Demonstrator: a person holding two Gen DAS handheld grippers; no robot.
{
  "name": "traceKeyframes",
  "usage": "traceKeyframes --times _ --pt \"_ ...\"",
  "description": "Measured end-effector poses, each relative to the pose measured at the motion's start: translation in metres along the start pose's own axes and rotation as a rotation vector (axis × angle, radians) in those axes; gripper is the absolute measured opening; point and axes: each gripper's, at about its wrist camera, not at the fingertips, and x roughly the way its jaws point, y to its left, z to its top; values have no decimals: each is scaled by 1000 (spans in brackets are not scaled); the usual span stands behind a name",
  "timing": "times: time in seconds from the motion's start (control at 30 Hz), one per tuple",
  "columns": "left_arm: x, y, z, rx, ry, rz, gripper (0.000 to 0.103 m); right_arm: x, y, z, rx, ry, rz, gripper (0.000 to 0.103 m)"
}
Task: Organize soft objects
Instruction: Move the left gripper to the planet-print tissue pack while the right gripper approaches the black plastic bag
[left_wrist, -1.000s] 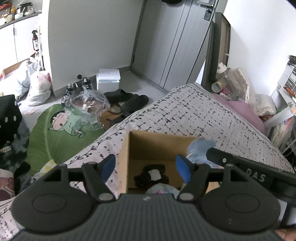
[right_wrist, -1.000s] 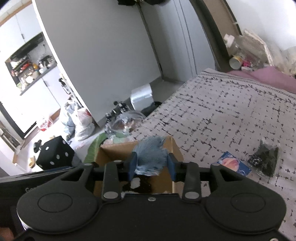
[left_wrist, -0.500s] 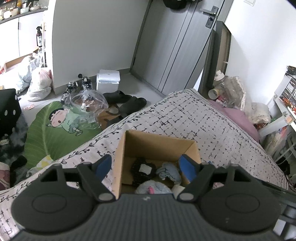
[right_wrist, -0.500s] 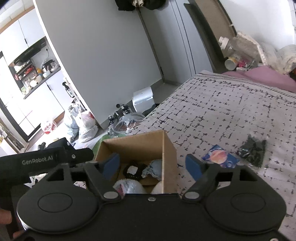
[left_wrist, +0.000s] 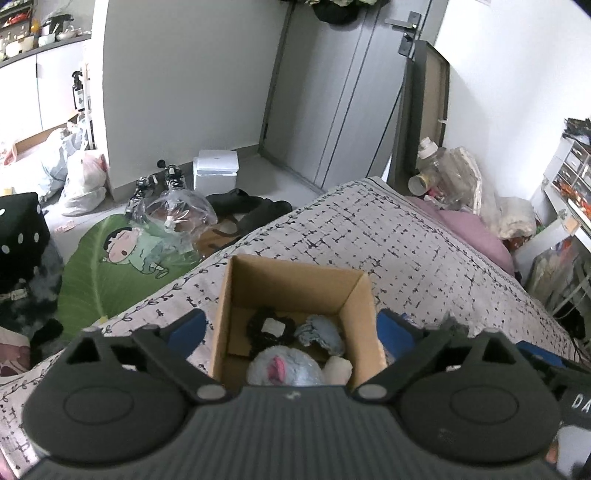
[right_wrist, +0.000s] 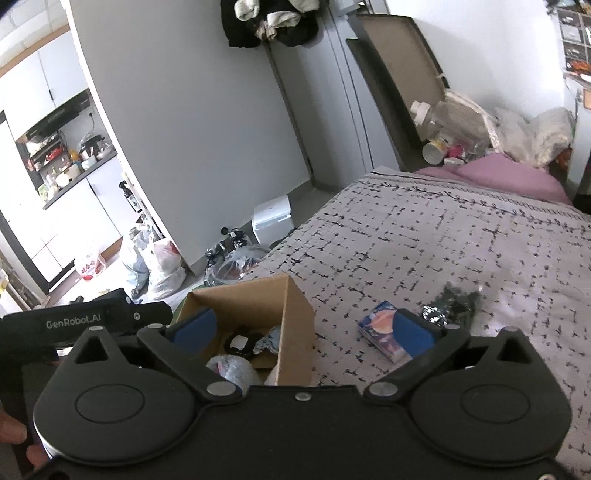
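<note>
An open cardboard box (left_wrist: 291, 280) stands on the bed near its left edge. Inside lie a black scrunchie with a white tag (left_wrist: 271, 326), a fluffy blue piece (left_wrist: 321, 332), a grey-blue plush with pink (left_wrist: 284, 371) and a white item (left_wrist: 338, 369). My left gripper (left_wrist: 291, 328) hovers over the box with its jaws opening; the pads touch nothing. My right gripper (right_wrist: 304, 330) is also opening and empty, above the box's right wall (right_wrist: 295, 325). On the bedspread to the right lie a small colourful packet (right_wrist: 380, 328) and a black item in clear wrap (right_wrist: 454, 302).
The patterned bedspread (right_wrist: 443, 240) stretches to a pink pillow (right_wrist: 498, 173) by the headboard clutter. Left of the bed, the floor holds a green cartoon rug (left_wrist: 110, 258), plastic bags (left_wrist: 170, 214), shoes (left_wrist: 251, 206) and a white box (left_wrist: 216, 173).
The right gripper let go of the fluffy blue piece, which now lies in the box. Both grippers widened and drew back and up from the box.
</note>
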Motion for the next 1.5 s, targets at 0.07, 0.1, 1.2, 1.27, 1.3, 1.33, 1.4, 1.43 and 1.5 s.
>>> traceKeyframes --times 0.07,0.1,1.2,1.27,1.3,1.33,1.4,1.43,1.5 --pt "-3 -4 -2 8 -2 3 101 -5 -6 -1 1 -7 -10 103" --pt "-4 -6 -2 9 0 0 102 -8 -9 -1 -1 -10 -17 103" --pt "28 -94 7 149 111 -64 103 -35 -114 -6 165 -3 -120 103" --pt "38 -99 6 142 143 -60 103 -33 -119 -7 172 3 -124 103" --pt "42 -101 5 137 160 -58 102 -32 -121 -7 177 6 -124 103" --pt "47 -102 5 129 179 -56 101 -30 -123 -7 183 9 -125 103" --pt "57 -105 5 117 206 -66 100 -28 -127 -8 193 13 -128 103" --pt "60 -107 5 116 211 -68 100 -27 -129 -8 196 15 -131 103" --pt "63 -111 6 120 210 -68 100 -25 -134 -8 204 19 -136 103"
